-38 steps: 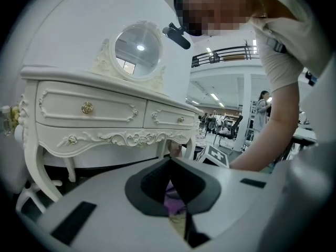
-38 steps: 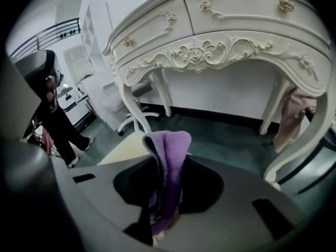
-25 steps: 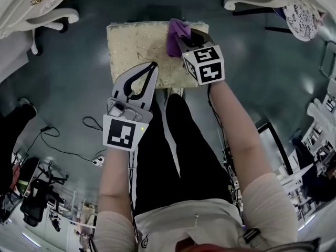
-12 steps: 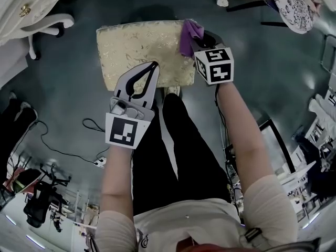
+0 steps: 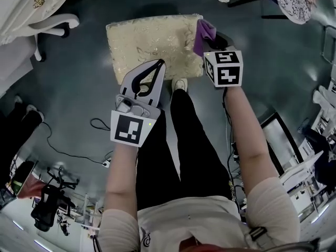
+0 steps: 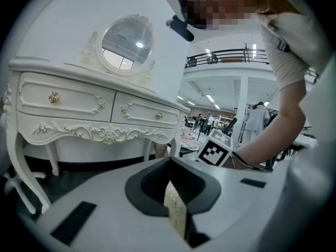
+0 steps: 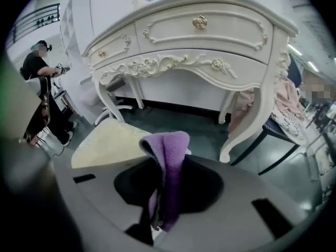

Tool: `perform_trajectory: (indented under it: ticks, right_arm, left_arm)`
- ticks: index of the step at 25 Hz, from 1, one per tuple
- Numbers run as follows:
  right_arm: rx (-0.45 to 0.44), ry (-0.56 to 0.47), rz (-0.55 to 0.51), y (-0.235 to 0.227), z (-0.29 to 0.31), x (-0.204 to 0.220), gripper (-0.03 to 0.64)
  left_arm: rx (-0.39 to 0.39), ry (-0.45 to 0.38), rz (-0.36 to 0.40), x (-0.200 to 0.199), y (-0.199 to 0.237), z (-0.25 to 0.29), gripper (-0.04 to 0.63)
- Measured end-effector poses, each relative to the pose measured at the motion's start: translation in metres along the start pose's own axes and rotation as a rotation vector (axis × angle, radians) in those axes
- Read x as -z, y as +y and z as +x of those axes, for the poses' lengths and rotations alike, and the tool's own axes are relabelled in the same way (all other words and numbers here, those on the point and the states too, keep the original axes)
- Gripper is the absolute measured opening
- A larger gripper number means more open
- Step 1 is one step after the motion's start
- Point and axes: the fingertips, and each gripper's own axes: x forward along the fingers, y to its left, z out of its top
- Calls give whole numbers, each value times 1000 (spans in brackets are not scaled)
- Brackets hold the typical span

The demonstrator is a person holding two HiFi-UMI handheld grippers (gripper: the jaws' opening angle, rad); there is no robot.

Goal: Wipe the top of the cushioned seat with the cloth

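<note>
The cushioned seat (image 5: 149, 43) is a cream and gold square pad on the dark floor, below me. A purple cloth (image 5: 204, 32) hangs over the seat's right edge, with my right gripper (image 5: 211, 40) shut on it. In the right gripper view the cloth (image 7: 169, 167) stands folded between the jaws, and the seat (image 7: 107, 140) lies to the left beyond it. My left gripper (image 5: 158, 63) is shut with nothing in it, its tips at the seat's front edge. In the left gripper view a sliver of the seat (image 6: 176, 215) shows through the closed jaws.
A white carved dressing table (image 7: 199, 41) stands just beyond the seat, its curved leg (image 7: 249, 125) near the cloth. Another chair with a patterned cushion (image 5: 294, 1) is at the far right. A cable (image 5: 100, 125) lies on the floor at the left. My legs and shoe (image 5: 180, 84) are at the seat's front edge.
My right gripper has carried the purple cloth to the right, from over the seat's top to its right edge. The left gripper has stayed at the front edge.
</note>
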Motion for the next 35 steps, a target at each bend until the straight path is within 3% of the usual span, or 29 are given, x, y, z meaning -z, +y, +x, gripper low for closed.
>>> perform_trajectory:
  ticks: [8, 20, 24, 28, 35]
  right_arm:
    - [-123, -34, 72, 132, -12, -12, 91]
    - [-245, -16, 2, 291, 42, -19, 91]
    - [-254, 0, -15, 312, 60, -18, 91]
    - [-231, 8, -38, 307, 77, -18, 91]
    - [-269, 3, -110, 301, 79, -15, 97]
  left_arm:
    - [-1, 36, 38, 6, 41, -70, 14]
    - [-78, 34, -15, 40, 124, -172, 14]
    - [-71, 56, -5, 55, 134, -185, 14]
    - [-74, 73, 5, 66, 141, -184, 14]
    - [-92, 86, 5, 74, 133, -168, 14]
